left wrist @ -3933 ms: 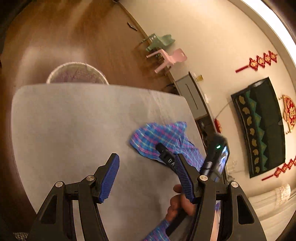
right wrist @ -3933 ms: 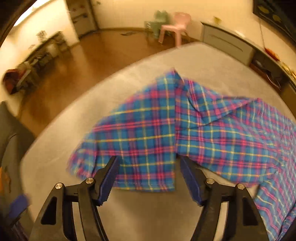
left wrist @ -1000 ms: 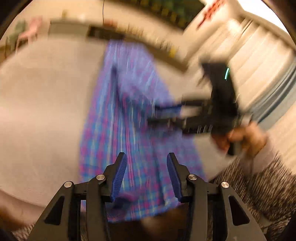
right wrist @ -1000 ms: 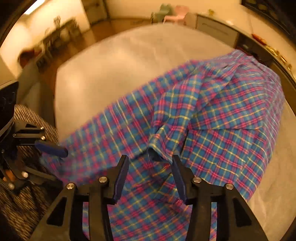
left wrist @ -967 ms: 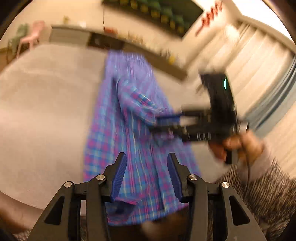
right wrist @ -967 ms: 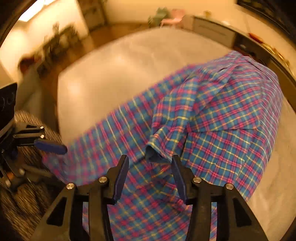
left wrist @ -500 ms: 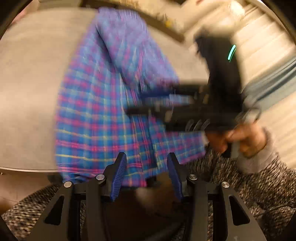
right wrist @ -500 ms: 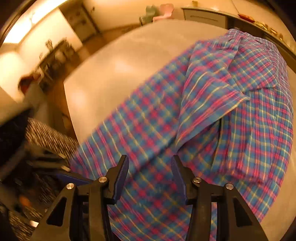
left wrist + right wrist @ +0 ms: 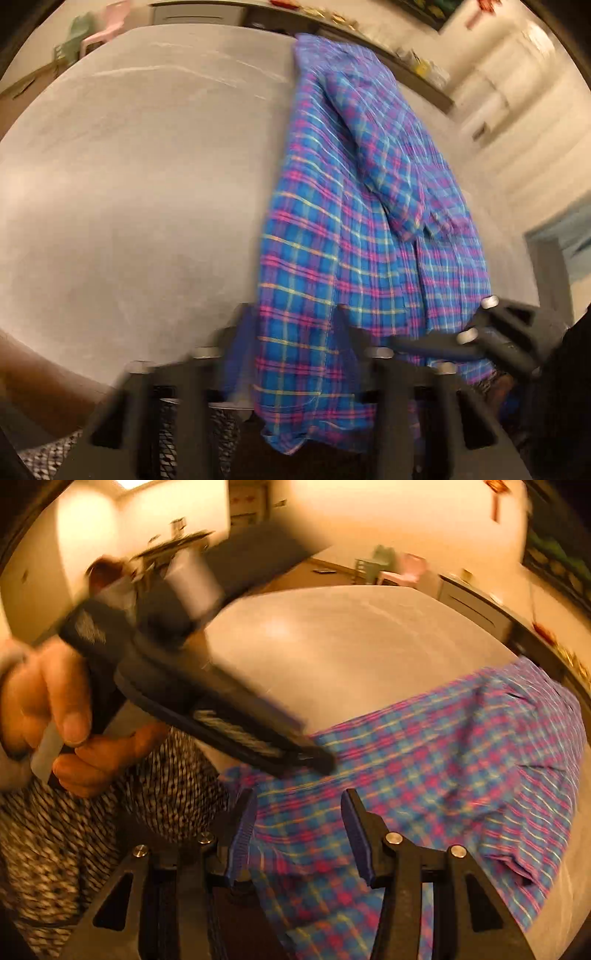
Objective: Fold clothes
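— Why is the left gripper (image 9: 295, 332) down at the near edge of the table (image 9: 129, 184)?

— To take the hem: the plaid shirt (image 9: 351, 221) lies lengthwise on the table's right side, its bottom hanging over the edge between the parted fingers — whether they pinch yet, I cannot tell through the blur.

— And the right gripper (image 9: 297, 834)?

— Released, jaws apart over the same hem — probably ready for the other corner.
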